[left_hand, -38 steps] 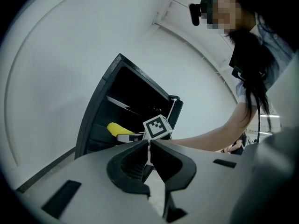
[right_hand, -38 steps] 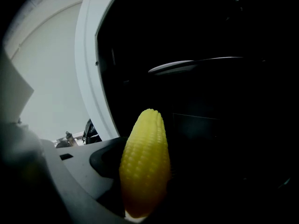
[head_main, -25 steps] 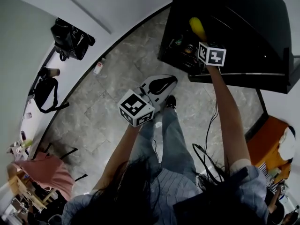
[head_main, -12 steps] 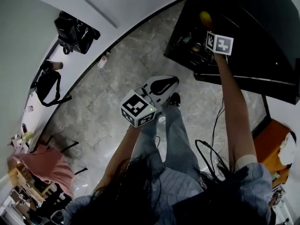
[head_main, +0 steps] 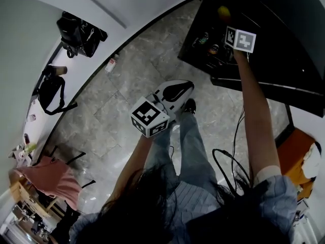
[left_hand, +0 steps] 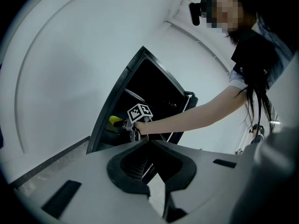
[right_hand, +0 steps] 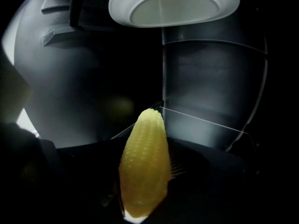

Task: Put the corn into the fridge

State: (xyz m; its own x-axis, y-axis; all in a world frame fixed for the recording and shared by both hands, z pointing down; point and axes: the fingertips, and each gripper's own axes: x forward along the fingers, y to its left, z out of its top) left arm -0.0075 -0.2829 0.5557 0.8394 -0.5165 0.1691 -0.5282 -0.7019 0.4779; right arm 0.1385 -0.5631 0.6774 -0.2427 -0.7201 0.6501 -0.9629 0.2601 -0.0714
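A yellow corn cob [right_hand: 144, 167] stands upright between the dark jaws of my right gripper [right_hand: 140, 192], which is shut on its base. In the head view the right gripper [head_main: 228, 25] reaches into the open black fridge [head_main: 284, 44], with the corn [head_main: 223, 11] showing just past its marker cube. From the left gripper view the corn [left_hand: 115, 121] sits inside the fridge opening [left_hand: 154, 90]. My left gripper [head_main: 175, 91] hangs at mid-frame over the floor, well short of the fridge, its jaws together and holding nothing.
Inside the fridge a glass shelf edge [right_hand: 205, 122] lies behind the corn and a white dish-like shape [right_hand: 174, 4] hangs above. Small jars [head_main: 205, 39] sit at the fridge's front. Black bags [head_main: 78, 32], a bottle [head_main: 110, 65], a pink chair [head_main: 48, 184] and cables [head_main: 228, 161] surround me.
My right gripper has carried the corn farther up and deeper into the fridge. The left gripper has stayed about where it was.
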